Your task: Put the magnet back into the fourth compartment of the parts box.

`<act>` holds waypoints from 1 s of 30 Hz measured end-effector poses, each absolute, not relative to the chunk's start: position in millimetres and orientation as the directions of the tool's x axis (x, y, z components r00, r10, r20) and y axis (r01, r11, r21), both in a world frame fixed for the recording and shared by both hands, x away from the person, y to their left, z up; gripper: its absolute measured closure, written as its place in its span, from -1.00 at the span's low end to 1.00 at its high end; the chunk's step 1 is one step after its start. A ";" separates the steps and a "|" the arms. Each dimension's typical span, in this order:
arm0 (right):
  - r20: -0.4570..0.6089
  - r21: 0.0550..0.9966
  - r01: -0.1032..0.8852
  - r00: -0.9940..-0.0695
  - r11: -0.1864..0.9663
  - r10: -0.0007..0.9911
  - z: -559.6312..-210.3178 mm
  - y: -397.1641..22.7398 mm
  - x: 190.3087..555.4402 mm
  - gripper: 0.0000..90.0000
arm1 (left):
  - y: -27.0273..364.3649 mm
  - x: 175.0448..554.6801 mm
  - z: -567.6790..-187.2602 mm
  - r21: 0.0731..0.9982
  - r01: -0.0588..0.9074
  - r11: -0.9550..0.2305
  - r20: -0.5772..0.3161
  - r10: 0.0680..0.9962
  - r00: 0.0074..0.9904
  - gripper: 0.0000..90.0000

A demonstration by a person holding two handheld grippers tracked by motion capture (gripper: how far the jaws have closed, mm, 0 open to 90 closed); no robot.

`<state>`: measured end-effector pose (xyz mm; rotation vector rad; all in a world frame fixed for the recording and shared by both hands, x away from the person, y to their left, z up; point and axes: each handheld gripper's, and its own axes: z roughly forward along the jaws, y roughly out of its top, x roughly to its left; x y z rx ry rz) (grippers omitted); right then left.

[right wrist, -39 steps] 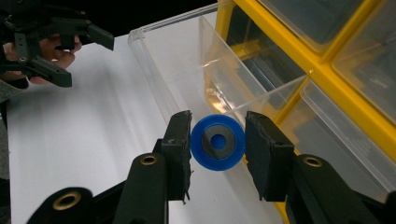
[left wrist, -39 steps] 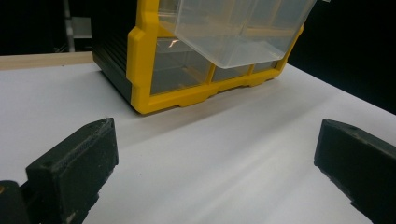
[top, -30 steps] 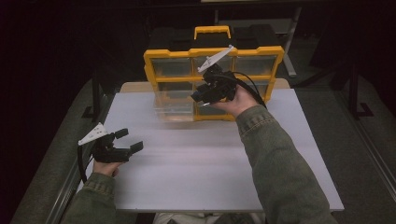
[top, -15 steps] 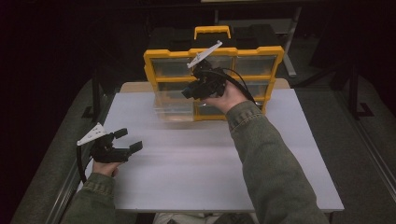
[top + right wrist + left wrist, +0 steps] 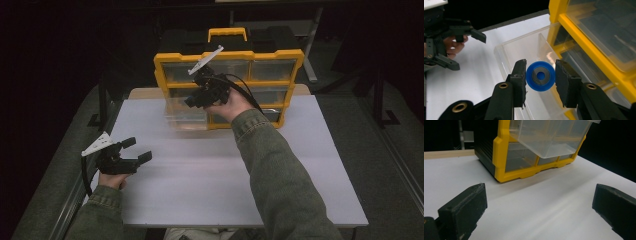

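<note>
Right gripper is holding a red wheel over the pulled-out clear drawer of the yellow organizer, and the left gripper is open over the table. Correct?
Not quite: the wheel is blue, not red, as the right gripper view shows. The rest stands: the right gripper holds it over the pulled-out clear drawer of the yellow organizer, and the left gripper is open over the table.

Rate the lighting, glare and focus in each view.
High view: bright white table, black surroundings, pulled-out clear drawer slightly soft. Left gripper view: sheen streaks on the table, near jaws soft, yellow organizer sharp. Right gripper view: blue disc crisp between the right gripper pads, drawer walls glinting.
</note>
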<state>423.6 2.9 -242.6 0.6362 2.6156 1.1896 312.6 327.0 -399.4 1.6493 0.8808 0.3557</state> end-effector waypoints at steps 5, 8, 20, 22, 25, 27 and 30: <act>0.000 0.751 0.300 -0.891 0.589 0.454 -244.5 10.3 425.2 0.35 | 328.1 311.8 -399.6 0.934 0.356 -0.040 -0.224 0.710 0.667 -1.00; 0.000 0.747 0.301 -0.891 0.593 0.453 -245.7 14.5 426.3 0.35 | 328.5 311.5 -399.6 0.934 0.355 -0.041 -0.222 0.712 0.667 -1.00; 0.010 0.743 0.325 -0.879 0.585 0.477 -247.9 22.2 431.8 0.13 | 329.5 311.5 -399.3 0.935 0.353 -0.038 -0.223 0.711 0.667 -1.00; 0.012 0.738 0.327 -0.881 0.590 0.473 -247.9 21.3 432.1 0.03 | 329.2 311.6 -399.5 0.934 0.354 -0.038 -0.224 0.711 0.667 -1.00; 0.016 0.736 0.332 -0.880 0.590 0.475 -247.6 19.0 431.1 -0.10 | 328.9 311.7 -399.7 0.934 0.356 -0.039 -0.225 0.712 0.666 -1.00; 0.018 0.736 0.334 -0.879 0.589 0.476 -247.5 16.8 430.4 -0.21 | 328.6 311.7 -399.7 0.933 0.356 -0.041 -0.223 0.712 0.666 -1.00; 0.016 0.739 0.336 -0.875 0.584 0.483 -247.9 12.8 428.7 -0.42 | 327.8 311.5 -399.7 0.933 0.356 -0.042 -0.223 0.710 0.668 -1.00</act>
